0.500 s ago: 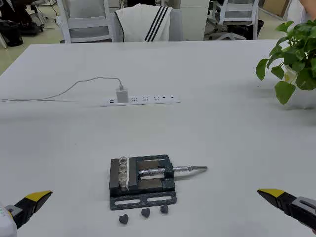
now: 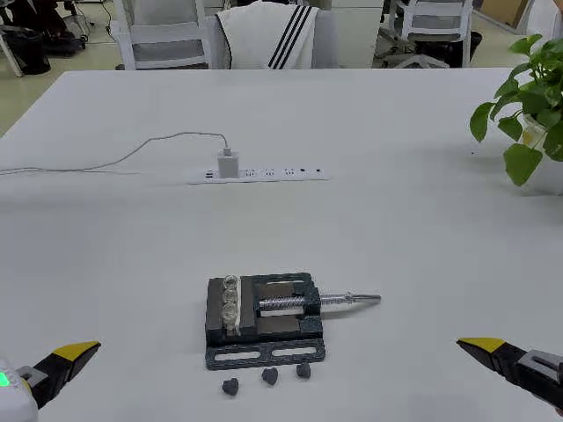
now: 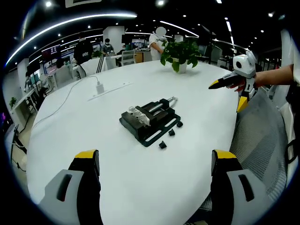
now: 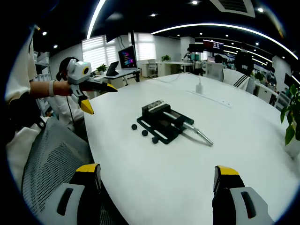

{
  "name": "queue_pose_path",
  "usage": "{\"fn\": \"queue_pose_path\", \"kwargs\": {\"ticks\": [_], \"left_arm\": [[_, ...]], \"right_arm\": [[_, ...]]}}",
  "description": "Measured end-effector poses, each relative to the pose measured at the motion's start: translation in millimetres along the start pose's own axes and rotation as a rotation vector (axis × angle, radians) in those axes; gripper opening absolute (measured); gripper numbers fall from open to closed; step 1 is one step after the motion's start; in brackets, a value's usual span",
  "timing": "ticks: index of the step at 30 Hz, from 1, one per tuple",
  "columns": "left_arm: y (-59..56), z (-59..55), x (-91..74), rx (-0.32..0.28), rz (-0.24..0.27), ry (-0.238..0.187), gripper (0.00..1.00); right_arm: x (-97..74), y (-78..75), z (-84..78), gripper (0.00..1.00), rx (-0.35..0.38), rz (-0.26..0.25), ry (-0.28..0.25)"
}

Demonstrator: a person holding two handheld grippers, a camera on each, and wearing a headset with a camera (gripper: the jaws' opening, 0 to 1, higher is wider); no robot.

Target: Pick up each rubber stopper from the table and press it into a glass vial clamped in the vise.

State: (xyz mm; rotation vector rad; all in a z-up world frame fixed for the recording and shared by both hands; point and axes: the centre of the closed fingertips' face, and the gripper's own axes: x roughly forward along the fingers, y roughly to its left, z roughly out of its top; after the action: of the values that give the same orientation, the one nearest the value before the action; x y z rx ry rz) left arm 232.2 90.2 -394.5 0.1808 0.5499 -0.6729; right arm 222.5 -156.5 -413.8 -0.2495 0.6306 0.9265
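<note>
The left gripper (image 3: 154, 157) and the right gripper (image 4: 157, 171) are built alike. Each has black jaws capped with bright yellow tips, and pale grey plastic plates on the outer faces, each plate cut with a dark slot. The person wears a white top (image 4: 21, 70), and there is a pale band (image 4: 50, 87) around the wrist behind the left gripper.

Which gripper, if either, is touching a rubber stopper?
Apart, both. The head view shows bare table between the three rubber stoppers and the left gripper and right gripper, each near a bottom corner.
</note>
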Motion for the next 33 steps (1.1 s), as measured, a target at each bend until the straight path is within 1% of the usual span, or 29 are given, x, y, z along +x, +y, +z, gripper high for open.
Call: {"fn": "queue_pose_path", "kwargs": {"ticks": [1, 6, 11, 15, 20, 27, 31, 33], "left_arm": [[0.0, 0.0, 0.6, 0.003, -0.002, 0.001, 0.99], [1.3, 0.4, 3.5, 0.005, -0.003, 0.001, 0.99], [-1.6, -0.8, 7.1, 0.009, -0.012, 0.006, 0.99], [-3.4, 0.3, 8.7, 0.014, -0.014, 0.005, 0.99], [-4.4, 3.2, 9.2, 0.005, -0.011, -0.008, 0.99], [-4.0, 0.5, 10.1, -0.002, -0.006, -0.005, 0.99], [-3.5, -0.3, 10.0, -0.009, -0.003, -0.007, 0.99], [-3.4, -1.2, 10.1, -0.009, -0.003, -0.005, 0.99]], "right_arm": [[0.9, 0.4, -0.6, 1.0, -0.016, 0.003, 0.004], [3.9, 1.0, -3.5, 1.0, -0.036, 0.015, 0.029], [6.1, 0.2, -5.6, 0.99, -0.055, 0.023, 0.041], [8.4, -0.2, -7.1, 0.98, -0.077, 0.032, 0.054], [14.4, -0.5, -3.6, 0.96, -0.111, 0.05, 0.062], [23.6, -0.6, 1.9, 0.92, -0.159, 0.085, 0.075], [30.4, -1.8, 4.2, 0.86, -0.197, 0.105, 0.086], [34.3, -1.4, 6.7, 0.86, -0.207, 0.118, 0.088]]}}
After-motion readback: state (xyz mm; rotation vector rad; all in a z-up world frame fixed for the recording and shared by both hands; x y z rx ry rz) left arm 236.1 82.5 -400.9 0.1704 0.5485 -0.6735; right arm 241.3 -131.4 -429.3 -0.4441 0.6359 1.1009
